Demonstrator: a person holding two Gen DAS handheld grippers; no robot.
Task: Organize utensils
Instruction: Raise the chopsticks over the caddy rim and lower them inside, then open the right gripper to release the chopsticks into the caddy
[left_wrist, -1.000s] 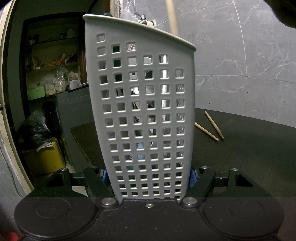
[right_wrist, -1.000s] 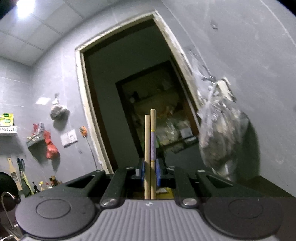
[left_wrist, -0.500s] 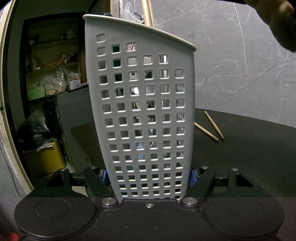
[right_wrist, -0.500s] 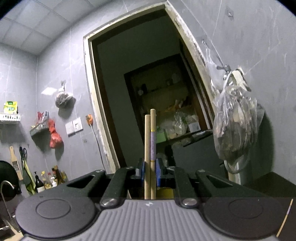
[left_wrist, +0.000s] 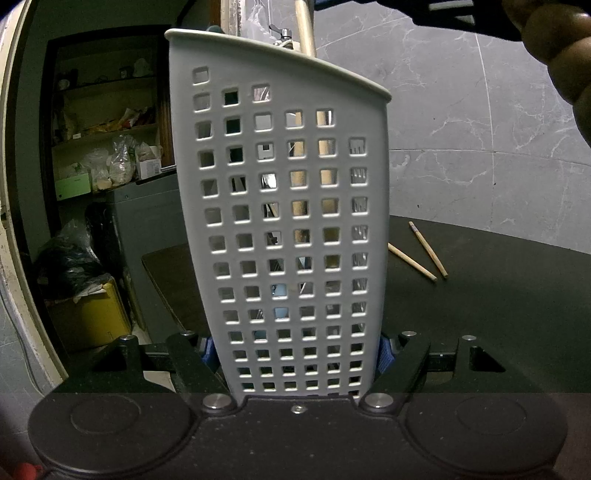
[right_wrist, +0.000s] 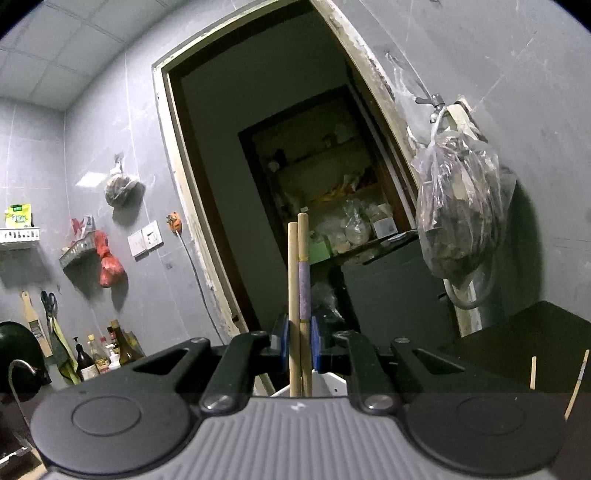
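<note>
Step in hand: loading. The left gripper clamps the perforated holder upright at the desk edge. The right gripper pinches a chopstick pair, tips inside the holder. Next: release, then fetch the two loose chopsticks lying behind on the desk.

Utensil holder before open table

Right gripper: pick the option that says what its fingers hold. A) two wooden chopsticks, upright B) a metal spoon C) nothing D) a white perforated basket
A: the right gripper has its blue fingers pressed on two wooden chopsticks standing upright side by side.
</note>
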